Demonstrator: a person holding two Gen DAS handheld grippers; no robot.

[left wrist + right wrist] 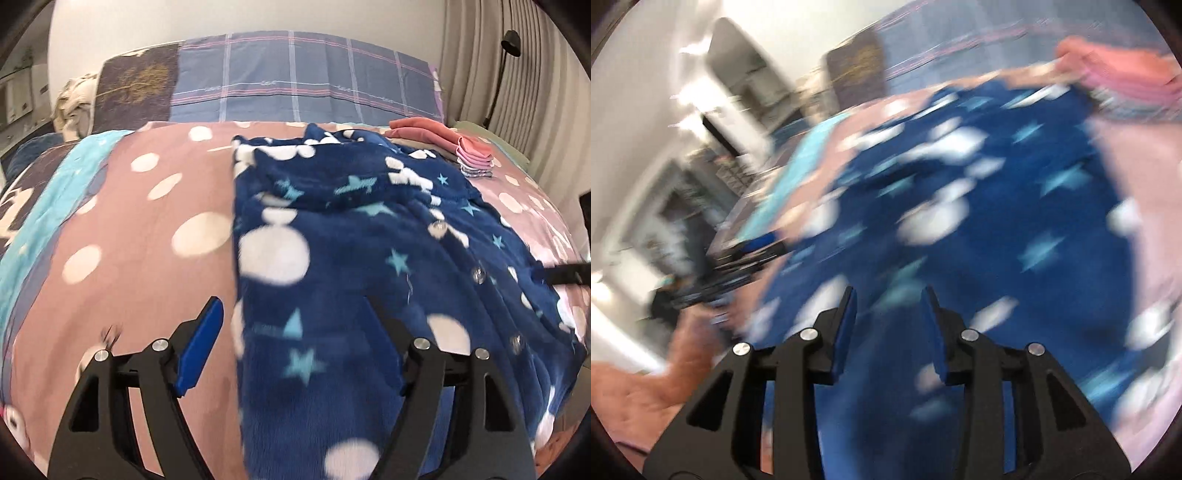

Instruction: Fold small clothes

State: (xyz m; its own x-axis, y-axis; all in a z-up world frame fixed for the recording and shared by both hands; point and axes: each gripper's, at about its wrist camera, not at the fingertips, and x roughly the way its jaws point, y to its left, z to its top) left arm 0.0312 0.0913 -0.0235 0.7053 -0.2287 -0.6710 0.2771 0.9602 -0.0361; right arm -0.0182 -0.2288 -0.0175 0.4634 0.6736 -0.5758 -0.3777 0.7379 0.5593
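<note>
A fleecy navy garment (369, 240) with white dots, light-blue stars and clear buttons lies crumpled on the pink dotted bed cover (147, 240). My left gripper (291, 317) hovers over the garment's near left edge, jaws wide apart; its left pad (201, 347) is over bare cover, and nothing is pinched. The right wrist view is heavily blurred. There my right gripper (888, 314) stands over the same garment (960, 240) with a clear gap between its pads, and the cloth lies below them. A hand (646, 387) shows at the lower left.
A stack of folded pink and red clothes (461, 147) (1126, 74) sits at the far right of the bed. A plaid pillow (295, 81) lies along the headboard side. Curtains (476, 55) and a black lamp (511, 42) stand to the right.
</note>
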